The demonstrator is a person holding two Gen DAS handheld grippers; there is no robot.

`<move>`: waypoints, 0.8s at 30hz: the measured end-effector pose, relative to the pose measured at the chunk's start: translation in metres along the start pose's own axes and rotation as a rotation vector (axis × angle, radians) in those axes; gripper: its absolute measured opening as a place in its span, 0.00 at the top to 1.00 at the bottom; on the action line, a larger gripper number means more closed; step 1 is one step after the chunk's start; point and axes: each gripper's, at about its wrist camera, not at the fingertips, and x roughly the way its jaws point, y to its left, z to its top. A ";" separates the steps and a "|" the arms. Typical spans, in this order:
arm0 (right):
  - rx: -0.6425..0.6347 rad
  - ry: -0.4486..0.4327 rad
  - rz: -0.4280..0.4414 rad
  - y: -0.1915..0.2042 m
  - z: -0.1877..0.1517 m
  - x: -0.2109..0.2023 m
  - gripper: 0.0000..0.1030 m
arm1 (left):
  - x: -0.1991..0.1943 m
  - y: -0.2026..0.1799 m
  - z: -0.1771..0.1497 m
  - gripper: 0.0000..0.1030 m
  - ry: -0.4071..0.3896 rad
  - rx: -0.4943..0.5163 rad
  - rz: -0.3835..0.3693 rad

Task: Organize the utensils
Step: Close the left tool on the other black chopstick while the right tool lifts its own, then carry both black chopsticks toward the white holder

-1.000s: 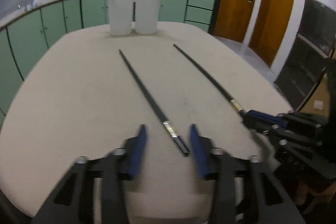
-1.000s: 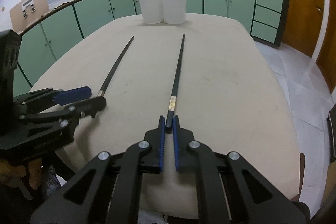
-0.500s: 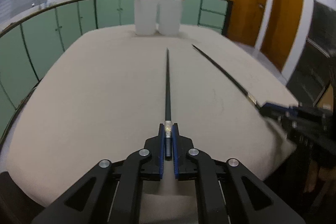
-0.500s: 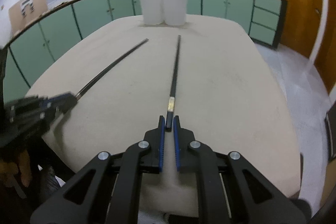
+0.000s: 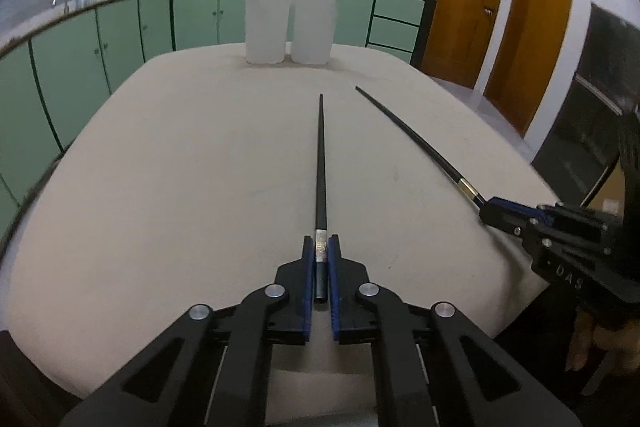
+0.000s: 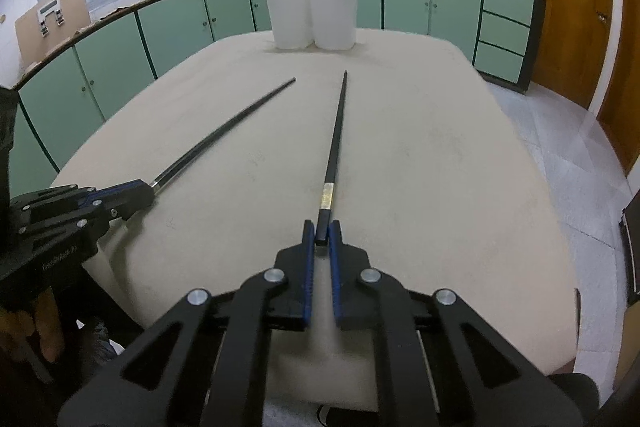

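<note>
The left gripper is clamped on the thick end of one black chopstick, which hides that end; the right gripper pinches the other chopstick's end, jaws closing. Both sticks point across bare table toward two white holders near the far edge.

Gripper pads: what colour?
Blue, on black fingers; clearest on the left gripper in the left wrist view.
</note>
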 end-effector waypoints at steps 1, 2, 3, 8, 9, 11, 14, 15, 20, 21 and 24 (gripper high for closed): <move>0.003 -0.006 0.001 0.001 0.004 -0.006 0.94 | -0.004 0.000 0.003 0.93 -0.002 -0.005 0.001; 0.007 -0.012 0.003 0.001 0.008 -0.013 0.94 | -0.009 0.001 0.006 0.93 -0.004 -0.015 0.001; 0.009 -0.018 0.002 0.001 0.012 -0.020 0.94 | -0.016 0.002 0.013 0.93 -0.005 -0.026 0.004; -0.008 -0.055 0.017 0.003 0.052 -0.065 0.94 | -0.045 0.004 0.041 0.94 -0.026 -0.020 0.014; -0.018 -0.066 0.018 0.004 0.064 -0.076 0.94 | -0.051 0.004 0.047 0.94 -0.030 -0.015 0.014; -0.039 -0.083 0.025 0.005 0.084 -0.093 0.94 | -0.060 0.007 0.059 0.94 -0.035 -0.008 0.008; -0.086 -0.117 0.031 0.008 0.115 -0.116 0.94 | -0.075 0.011 0.079 0.94 -0.055 0.012 -0.001; -0.096 -0.115 0.037 0.009 0.124 -0.118 0.94 | -0.078 0.012 0.085 0.94 -0.058 0.017 -0.004; -0.133 -0.089 0.073 0.009 0.163 -0.105 0.94 | -0.083 0.020 0.120 0.94 -0.060 0.050 -0.005; -0.144 -0.081 0.072 0.010 0.171 -0.100 0.94 | -0.083 0.021 0.125 0.94 -0.056 0.053 -0.003; -0.154 -0.055 0.088 0.009 0.190 -0.088 0.94 | -0.082 0.024 0.140 0.94 -0.049 0.060 -0.002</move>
